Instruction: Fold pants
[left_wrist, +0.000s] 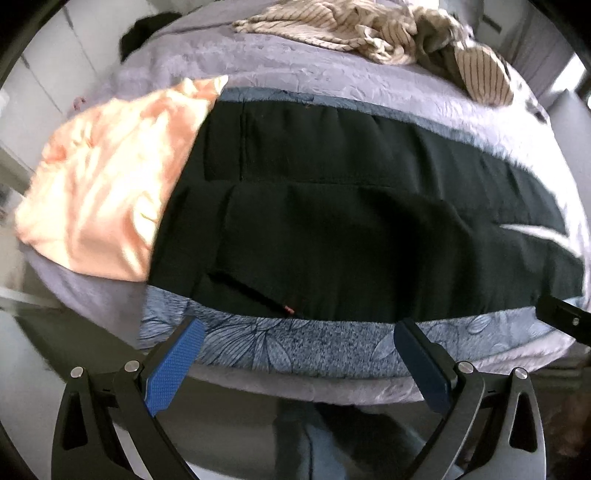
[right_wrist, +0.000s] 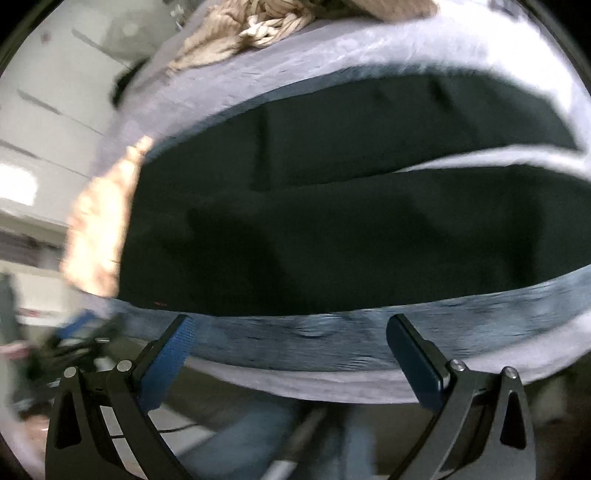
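Spreading wide and holding nothing, the left gripper and right gripper hang at frame bottom, just short of the bed's near edge. Black pants lie flat mid-frame on a blue floral cloth, touching an orange garment at left.

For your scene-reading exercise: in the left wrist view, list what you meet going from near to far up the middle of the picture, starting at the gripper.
left hand-held gripper → blue leaf-patterned cloth → black pants → lavender bedspread → striped beige garment
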